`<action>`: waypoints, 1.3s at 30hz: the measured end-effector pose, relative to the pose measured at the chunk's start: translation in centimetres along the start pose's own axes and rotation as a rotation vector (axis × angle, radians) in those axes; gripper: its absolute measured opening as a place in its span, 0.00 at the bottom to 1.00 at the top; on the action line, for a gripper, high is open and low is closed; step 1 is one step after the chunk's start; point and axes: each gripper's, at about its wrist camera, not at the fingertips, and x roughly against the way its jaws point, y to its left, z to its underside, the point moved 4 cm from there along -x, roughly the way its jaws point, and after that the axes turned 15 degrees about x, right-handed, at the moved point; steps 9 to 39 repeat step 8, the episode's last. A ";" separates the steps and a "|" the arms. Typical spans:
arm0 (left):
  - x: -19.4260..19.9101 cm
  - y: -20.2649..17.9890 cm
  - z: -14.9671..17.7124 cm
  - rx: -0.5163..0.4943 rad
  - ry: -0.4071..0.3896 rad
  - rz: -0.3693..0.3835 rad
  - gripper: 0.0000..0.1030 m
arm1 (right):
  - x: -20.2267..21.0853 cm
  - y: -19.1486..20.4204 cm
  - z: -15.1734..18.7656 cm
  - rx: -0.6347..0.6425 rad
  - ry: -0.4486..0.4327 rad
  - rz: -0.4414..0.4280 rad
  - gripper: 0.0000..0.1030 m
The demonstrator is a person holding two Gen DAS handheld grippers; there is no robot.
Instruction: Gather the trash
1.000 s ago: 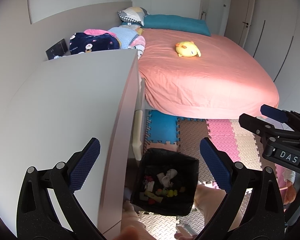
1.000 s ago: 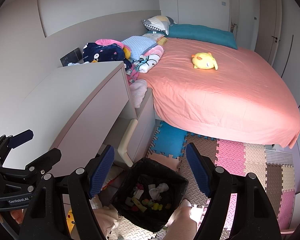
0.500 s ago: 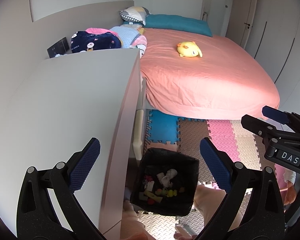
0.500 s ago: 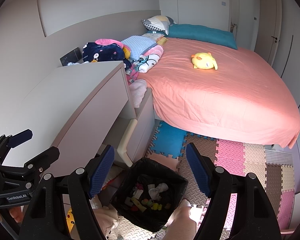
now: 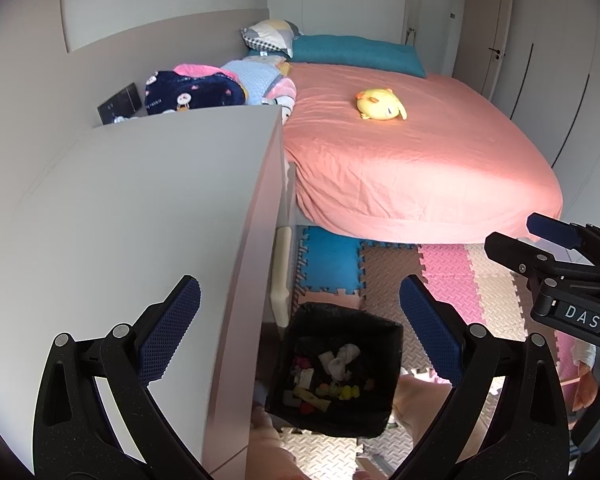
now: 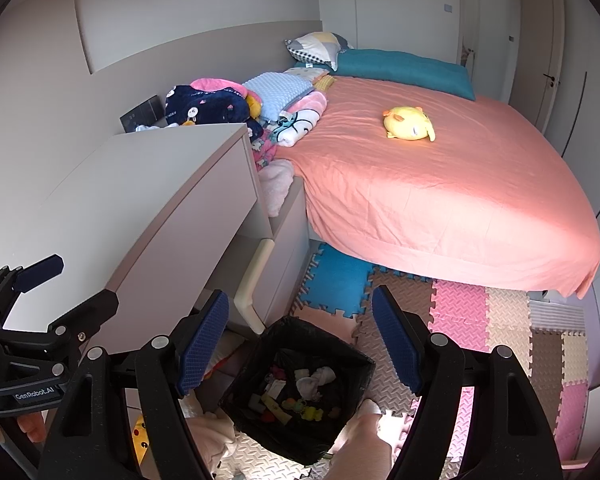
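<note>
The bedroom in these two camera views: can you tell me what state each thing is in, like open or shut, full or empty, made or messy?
Left hand-held gripper: open, holding nothing.
Right hand-held gripper: open, holding nothing.
Trash bin: upright on the floor, black liner in, trash covering its bottom.
Bed: pink sheet spread flat.
Yellow plush toy: lying on the bed.
Blankets and clothes: heaped beside the bed.
Desk top: bare where visible.
Door: shut.

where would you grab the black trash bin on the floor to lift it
Grip the black trash bin by its near rim, coming straight down from above: its mouth opens upward, the liner folds over a thin edge, and the cabinet crowds its left side.
</note>
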 end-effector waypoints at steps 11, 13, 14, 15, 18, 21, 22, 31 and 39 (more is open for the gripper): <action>0.0 -0.1 -0.2 -0.006 -0.006 0.009 0.94 | 0.0 0.0 0.0 0.001 -0.001 0.001 0.72; 0.0 -0.1 -0.2 -0.006 -0.006 0.009 0.94 | 0.0 0.0 0.0 0.001 -0.001 0.001 0.72; 0.0 -0.1 -0.2 -0.006 -0.006 0.009 0.94 | 0.0 0.0 0.0 0.001 -0.001 0.001 0.72; 0.0 -0.1 -0.2 -0.006 -0.006 0.009 0.94 | 0.0 0.0 0.0 0.001 -0.001 0.001 0.72; 0.0 -0.1 -0.2 -0.006 -0.006 0.009 0.94 | 0.0 0.0 0.0 0.001 -0.001 0.001 0.72; 0.0 -0.1 -0.2 -0.006 -0.006 0.009 0.94 | 0.0 0.0 0.0 0.001 -0.001 0.001 0.72; 0.0 -0.1 -0.2 -0.006 -0.006 0.009 0.94 | 0.0 0.0 0.0 0.001 -0.001 0.001 0.72; 0.0 -0.1 -0.2 -0.006 -0.006 0.009 0.94 | 0.0 0.0 0.0 0.001 -0.001 0.001 0.72; 0.0 -0.1 -0.2 -0.006 -0.006 0.009 0.94 | 0.0 0.0 0.0 0.001 -0.001 0.001 0.72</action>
